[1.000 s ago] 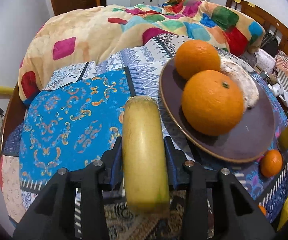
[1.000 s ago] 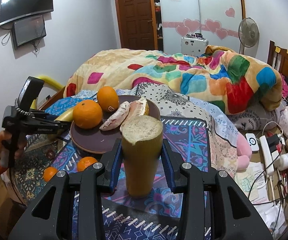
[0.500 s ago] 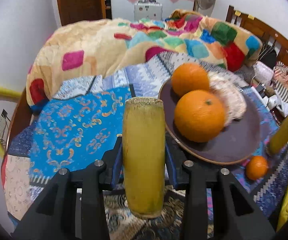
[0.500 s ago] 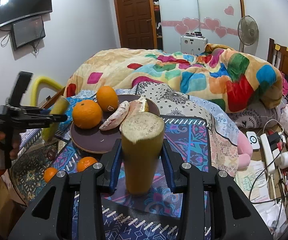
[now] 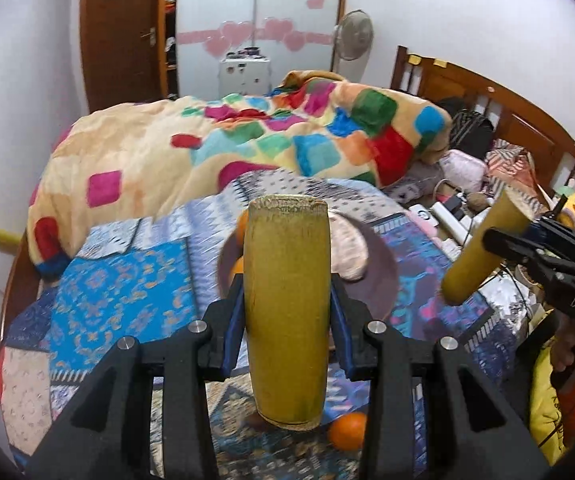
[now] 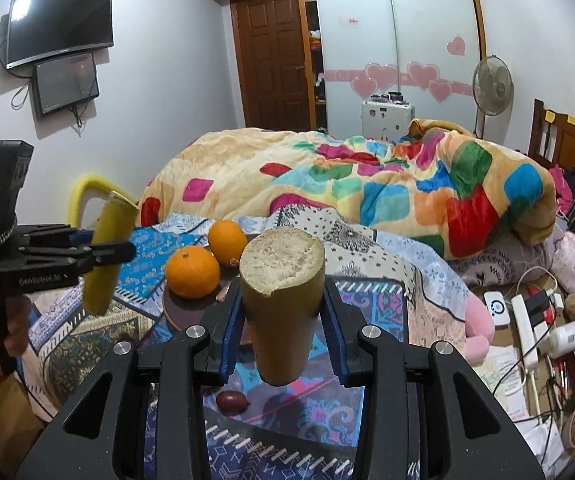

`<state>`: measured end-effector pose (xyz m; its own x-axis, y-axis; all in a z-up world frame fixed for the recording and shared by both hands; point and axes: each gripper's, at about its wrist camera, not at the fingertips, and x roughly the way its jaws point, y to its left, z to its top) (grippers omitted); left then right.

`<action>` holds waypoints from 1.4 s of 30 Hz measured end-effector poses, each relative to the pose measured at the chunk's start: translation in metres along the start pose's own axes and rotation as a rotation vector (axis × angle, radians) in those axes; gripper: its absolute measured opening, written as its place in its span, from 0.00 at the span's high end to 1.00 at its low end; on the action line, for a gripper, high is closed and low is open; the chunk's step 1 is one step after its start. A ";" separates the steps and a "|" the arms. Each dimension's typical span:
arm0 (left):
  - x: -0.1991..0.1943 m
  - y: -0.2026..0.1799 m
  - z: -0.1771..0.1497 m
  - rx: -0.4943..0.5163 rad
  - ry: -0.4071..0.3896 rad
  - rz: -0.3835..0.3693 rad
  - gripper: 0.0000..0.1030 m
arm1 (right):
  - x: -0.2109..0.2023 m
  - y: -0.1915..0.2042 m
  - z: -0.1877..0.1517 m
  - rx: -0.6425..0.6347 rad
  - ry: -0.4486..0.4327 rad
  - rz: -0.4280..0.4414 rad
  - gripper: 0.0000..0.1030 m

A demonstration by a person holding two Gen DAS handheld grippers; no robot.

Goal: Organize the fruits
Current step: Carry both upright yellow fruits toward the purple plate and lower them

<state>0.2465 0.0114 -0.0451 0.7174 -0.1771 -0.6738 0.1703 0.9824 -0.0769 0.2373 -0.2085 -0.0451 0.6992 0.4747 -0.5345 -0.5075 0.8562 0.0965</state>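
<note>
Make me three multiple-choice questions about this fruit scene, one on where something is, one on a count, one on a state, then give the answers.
1. Where do the two big oranges sit?
A. on the dark plate
B. on the colourful blanket
C. on the floor

2. How many yellow peel pieces are being held?
A. none
B. one
C. two

3. What is the right tool doing?
A. hanging open
B. shut on a peel piece
C. pressing an orange

Answers:
1. A: both oranges rest on the dark plate, seen from the right wrist.
2. C: the left tool clamps one peel piece, and the right tool clamps another peel piece.
3. B: its jaws press both sides of the peel piece, which is held off the bed.
</note>
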 end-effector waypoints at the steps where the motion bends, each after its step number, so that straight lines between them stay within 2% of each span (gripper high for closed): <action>1: 0.003 -0.004 0.002 0.003 0.000 -0.010 0.63 | 0.001 0.001 0.001 -0.002 -0.003 0.000 0.67; 6: 0.029 -0.018 0.013 0.007 0.014 -0.050 0.63 | 0.010 -0.001 0.007 -0.001 0.000 0.001 0.67; 13: 0.069 -0.027 0.019 0.006 0.047 -0.058 0.63 | 0.034 -0.007 0.013 0.001 0.031 0.005 0.67; 20: 0.098 -0.022 0.023 -0.007 0.078 -0.048 0.63 | 0.067 -0.011 0.020 -0.006 0.093 0.021 0.67; 23: 0.107 -0.014 0.025 -0.035 0.089 -0.053 0.63 | 0.074 -0.007 0.020 -0.019 0.084 0.020 0.67; 26: 0.110 -0.012 0.024 -0.052 0.101 -0.077 0.63 | 0.077 -0.003 0.020 -0.032 0.083 0.034 0.65; 31: 0.107 -0.015 0.024 -0.029 0.084 -0.062 0.62 | 0.083 0.005 0.014 -0.053 0.090 0.037 0.64; 42: 0.072 0.006 0.032 -0.068 -0.013 -0.029 0.62 | 0.098 0.003 0.005 -0.020 0.143 0.068 0.63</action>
<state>0.3214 0.0027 -0.0705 0.7213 -0.2063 -0.6611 0.1453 0.9784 -0.1469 0.3071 -0.1582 -0.0927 0.5846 0.4963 -0.6418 -0.5620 0.8182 0.1208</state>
